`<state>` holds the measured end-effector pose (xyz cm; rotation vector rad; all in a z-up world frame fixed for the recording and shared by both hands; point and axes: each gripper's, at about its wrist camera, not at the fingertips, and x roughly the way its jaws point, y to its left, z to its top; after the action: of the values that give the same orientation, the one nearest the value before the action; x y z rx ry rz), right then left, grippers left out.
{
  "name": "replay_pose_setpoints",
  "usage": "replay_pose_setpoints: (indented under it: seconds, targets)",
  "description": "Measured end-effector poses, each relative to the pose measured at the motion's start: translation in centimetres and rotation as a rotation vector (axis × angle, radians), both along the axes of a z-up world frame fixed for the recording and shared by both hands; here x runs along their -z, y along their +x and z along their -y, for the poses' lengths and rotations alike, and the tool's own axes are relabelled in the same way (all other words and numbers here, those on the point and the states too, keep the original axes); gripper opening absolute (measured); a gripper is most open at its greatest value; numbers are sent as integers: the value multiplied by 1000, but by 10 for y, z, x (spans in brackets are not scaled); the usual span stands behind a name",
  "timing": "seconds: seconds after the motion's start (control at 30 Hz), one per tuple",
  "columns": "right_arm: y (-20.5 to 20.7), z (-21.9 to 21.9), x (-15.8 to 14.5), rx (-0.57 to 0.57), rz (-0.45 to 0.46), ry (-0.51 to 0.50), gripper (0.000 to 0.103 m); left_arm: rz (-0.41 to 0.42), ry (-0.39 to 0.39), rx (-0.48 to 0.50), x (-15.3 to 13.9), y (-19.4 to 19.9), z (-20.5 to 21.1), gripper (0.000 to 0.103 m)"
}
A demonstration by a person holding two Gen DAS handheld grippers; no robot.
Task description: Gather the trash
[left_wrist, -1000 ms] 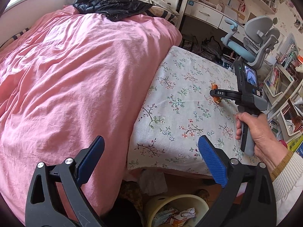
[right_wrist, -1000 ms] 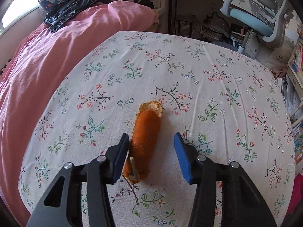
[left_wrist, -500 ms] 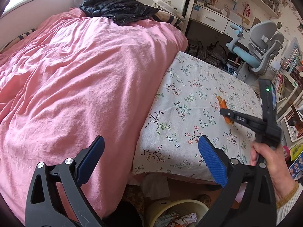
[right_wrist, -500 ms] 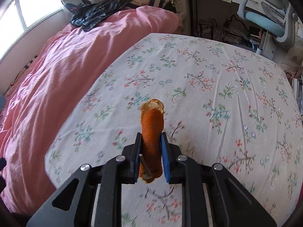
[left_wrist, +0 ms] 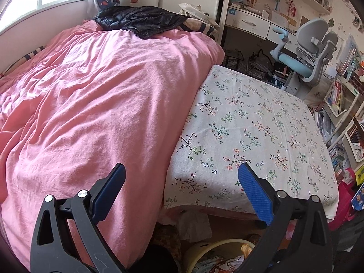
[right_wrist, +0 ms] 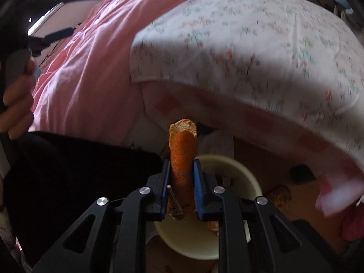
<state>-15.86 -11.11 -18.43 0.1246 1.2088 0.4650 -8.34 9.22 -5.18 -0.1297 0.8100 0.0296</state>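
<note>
My right gripper (right_wrist: 181, 170) is shut on a long orange peel (right_wrist: 182, 150) and holds it upright above a pale yellow trash bin (right_wrist: 248, 177) on the floor beside the bed. My left gripper (left_wrist: 182, 179) is open and empty, hovering over the bed's near edge. The same bin (left_wrist: 204, 248) shows at the bottom of the left wrist view with wrappers in it. The flowered sheet (left_wrist: 250, 122) has no trash on it.
A pink duvet (left_wrist: 91, 104) covers the left of the bed, with a black jacket (left_wrist: 141, 20) at its far end. A crumpled tissue (left_wrist: 193, 225) lies on the floor by the bin. A desk chair (left_wrist: 307, 56) and bookshelves (left_wrist: 341, 95) stand to the right.
My right gripper closed on the orange peel, lifted it off the flowered sheet and carried it down over the bin. It has left the left wrist view. My left gripper stayed open.
</note>
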Motion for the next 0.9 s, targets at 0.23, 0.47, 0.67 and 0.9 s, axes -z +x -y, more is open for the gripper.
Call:
replay_pose_setpoints:
  seconds: [0.23,0.47,0.67,0.9]
  targets:
    - [-6,-11,22,-11,-37,-49,21,34,50,34,-5,-12,12,96]
    - [-22,2,26,51,-11,-62,43,57,67,48,-9,-20,15,96]
    - [-28,16,7,120,83,-53,53,74,75,69,-14,-24,21,96]
    - [-29,37,-41,234,277,-67,70,100,81,100,-22,-32,31,96]
